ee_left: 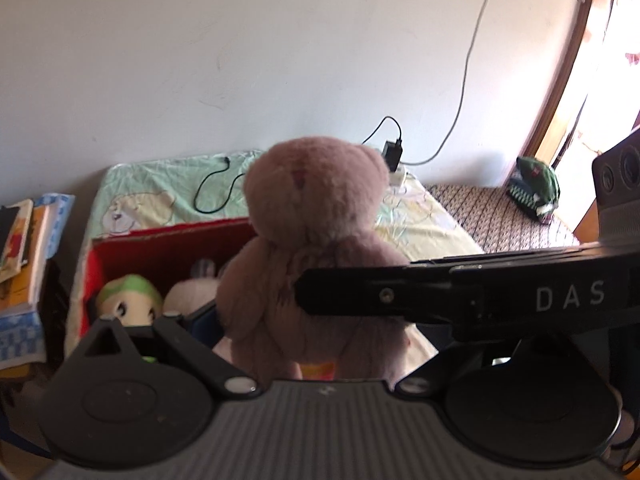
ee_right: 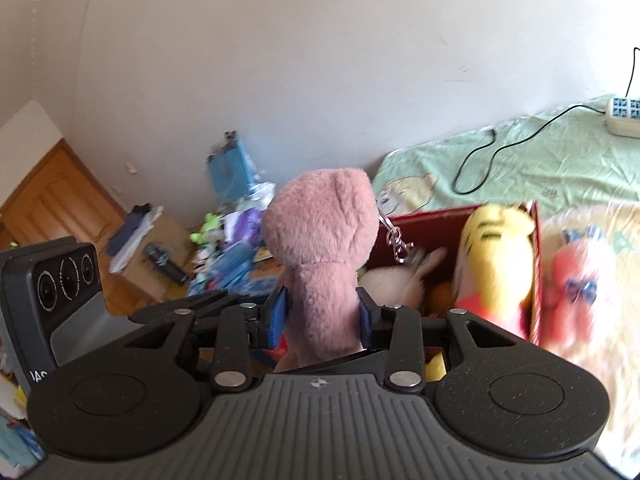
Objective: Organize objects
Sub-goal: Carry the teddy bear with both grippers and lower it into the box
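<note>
A pink plush bear (ee_right: 324,264) is held upright in the air above the near edge of a bed (ee_right: 540,148), pinched around its body by the right gripper (ee_right: 323,316), whose 2 blue-padded fingers (ee_right: 279,316) press into the fur on either side. In the left wrist view the same bear (ee_left: 316,240) fills the middle, with the right gripper reaching in from the right as a dark bar across its belly. The left gripper (ee_left: 256,320) sits low and near the bear; only 1 of its fingers shows clearly, so whether it is spread or closed cannot be told. Just behind the bear, an open red box (ee_right: 535,272) rests on the bed and holds several soft toys: a yellow plush (ee_right: 496,256), a white plush (ee_left: 188,294) and a green-capped doll (ee_left: 130,294). A blurred orange plush (ee_right: 576,288) lies on the bed right of the box. A black cable (ee_right: 496,152) runs across the green sheet to a power strip (ee_right: 624,116) at the far right. Books (ee_left: 20,248) are stacked left of the bed.
</note>
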A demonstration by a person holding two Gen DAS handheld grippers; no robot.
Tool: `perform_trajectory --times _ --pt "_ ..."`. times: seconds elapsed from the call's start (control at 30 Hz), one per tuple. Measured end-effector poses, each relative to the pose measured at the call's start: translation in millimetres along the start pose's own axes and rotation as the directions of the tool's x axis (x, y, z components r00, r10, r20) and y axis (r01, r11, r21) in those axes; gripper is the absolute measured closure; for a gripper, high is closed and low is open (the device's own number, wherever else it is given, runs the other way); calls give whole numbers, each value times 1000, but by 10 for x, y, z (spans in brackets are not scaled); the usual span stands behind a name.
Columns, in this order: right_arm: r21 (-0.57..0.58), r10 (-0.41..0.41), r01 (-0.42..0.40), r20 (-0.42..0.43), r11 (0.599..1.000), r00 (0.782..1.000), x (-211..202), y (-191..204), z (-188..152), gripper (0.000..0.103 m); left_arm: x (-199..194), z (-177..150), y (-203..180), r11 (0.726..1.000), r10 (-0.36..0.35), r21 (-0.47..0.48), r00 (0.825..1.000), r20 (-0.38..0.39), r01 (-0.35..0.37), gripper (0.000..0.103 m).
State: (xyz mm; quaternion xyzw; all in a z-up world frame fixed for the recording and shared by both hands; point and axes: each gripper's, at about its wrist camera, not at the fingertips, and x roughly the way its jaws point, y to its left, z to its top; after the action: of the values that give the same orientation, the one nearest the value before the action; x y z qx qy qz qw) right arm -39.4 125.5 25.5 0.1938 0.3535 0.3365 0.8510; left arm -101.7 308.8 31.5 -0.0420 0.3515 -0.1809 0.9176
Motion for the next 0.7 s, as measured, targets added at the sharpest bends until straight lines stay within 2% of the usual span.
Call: perform_trajectory --times 0.13,0.27,0.47,0.63,0.7 --pt "82 -32 35 -27 996 999 216 -244 176 65 320 124 161 997 -13 -74 999 -36 11 8" --pt "93 -37 43 -59 995 998 450 -423 174 65 626 125 215 995 55 -80 997 -63 -60 8" --pt "72 -87 95 -112 993 990 661 -545 64 65 1020 25 326 983 101 -137 984 -148 -121 10" --pt "-31 -231 229 -164 973 959 774 -438 7 68 1146 -47 308 976 138 -139 973 -187 -165 13" --pt "-26 -242 241 -173 970 955 815 -477 -6 71 1177 -75 335 974 147 -145 970 -195 -177 13"
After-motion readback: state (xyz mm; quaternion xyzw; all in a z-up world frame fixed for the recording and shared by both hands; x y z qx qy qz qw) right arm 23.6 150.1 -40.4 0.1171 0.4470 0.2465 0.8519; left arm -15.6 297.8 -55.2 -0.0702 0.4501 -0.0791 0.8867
